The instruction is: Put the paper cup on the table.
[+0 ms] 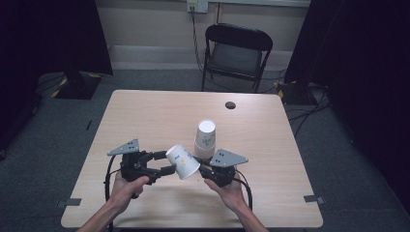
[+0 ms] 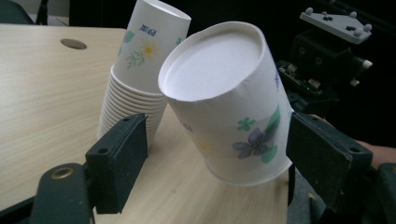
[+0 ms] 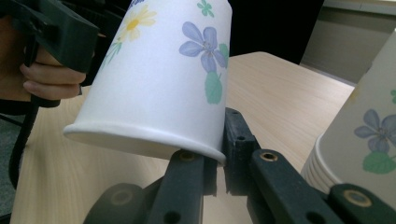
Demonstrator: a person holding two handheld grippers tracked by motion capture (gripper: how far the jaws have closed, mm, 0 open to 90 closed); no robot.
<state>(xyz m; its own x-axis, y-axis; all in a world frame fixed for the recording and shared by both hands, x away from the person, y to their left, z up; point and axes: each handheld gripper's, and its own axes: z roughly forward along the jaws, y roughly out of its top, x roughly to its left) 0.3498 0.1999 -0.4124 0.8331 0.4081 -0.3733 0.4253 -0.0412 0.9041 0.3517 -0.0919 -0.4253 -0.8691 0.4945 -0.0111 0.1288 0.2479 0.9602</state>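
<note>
- While the right hand-held gripper (image 1: 203,169) is pinching the rolled rim of a single paper cup (image 1: 183,161), its jaws are closing on the cup's wall at the mouth edge, as the right gripper view is showing.
- The left hand-held gripper (image 1: 167,163) is standing open, its two jaws flanking the cup's body without clearly touching it; the left gripper view is showing a gap on one side and the other jaw just beside the cup.
- The cup is hanging tilted above the table (image 1: 145,121), bottom pointing toward the left gripper, mouth toward the right one.
- Just behind it, a stack of flower-printed paper cups (image 1: 205,140) is standing upside down on the table, near the held cup.
- Farther off, a folding chair (image 1: 236,53) is sitting beyond the table's far edge.
- Judging by its thin wall, the cup is looking very light and easy to crush; the rim and the base disc are likely its stiffest parts, so a gentle squeeze low on the body near the base, or at the rim, should be deforming it least. The coated paper may be slipping under a light hold.
</note>
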